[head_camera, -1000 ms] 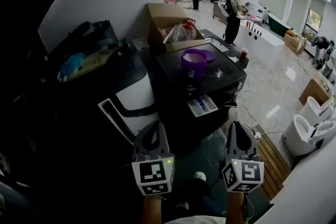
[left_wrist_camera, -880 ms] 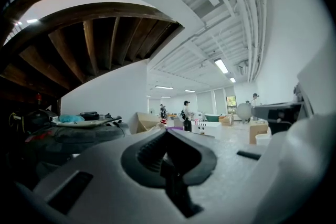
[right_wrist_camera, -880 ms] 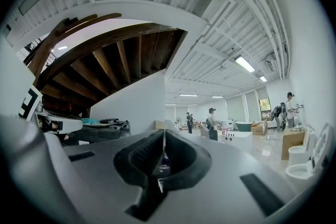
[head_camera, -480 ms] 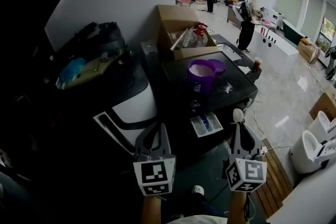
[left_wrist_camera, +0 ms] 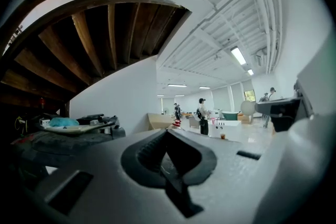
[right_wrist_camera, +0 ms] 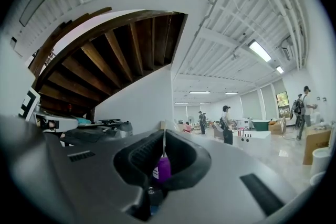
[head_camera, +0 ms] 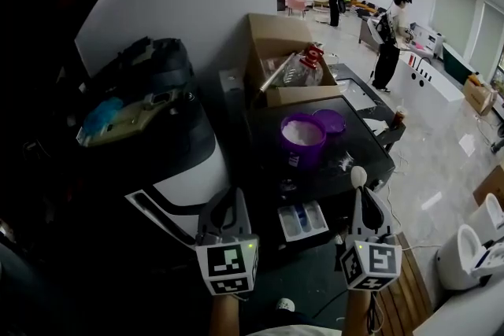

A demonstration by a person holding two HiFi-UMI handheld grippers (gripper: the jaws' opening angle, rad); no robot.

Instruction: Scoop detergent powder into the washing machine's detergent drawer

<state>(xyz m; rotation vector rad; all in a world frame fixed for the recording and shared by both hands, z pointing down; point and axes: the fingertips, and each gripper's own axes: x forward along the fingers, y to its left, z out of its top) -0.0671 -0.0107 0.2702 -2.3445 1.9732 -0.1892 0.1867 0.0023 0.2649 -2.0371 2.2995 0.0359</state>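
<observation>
Since a second ago the washing machine [head_camera: 370, 157] has slid lower and nearer in the head view, and a white spoon [head_camera: 358, 175] now stands up from the right gripper [head_camera: 362, 201]; that gripper is pinched on the spoon's thin handle, bowl upward; the left gripper [head_camera: 227, 204] has its jaws pressed together on nothing; the purple tub [head_camera: 302, 142] of white powder sits open on the machine's dark top, its lid [head_camera: 329, 122] just beside it; the detergent drawer [head_camera: 304, 221] is pulled out between the two grippers.
</observation>
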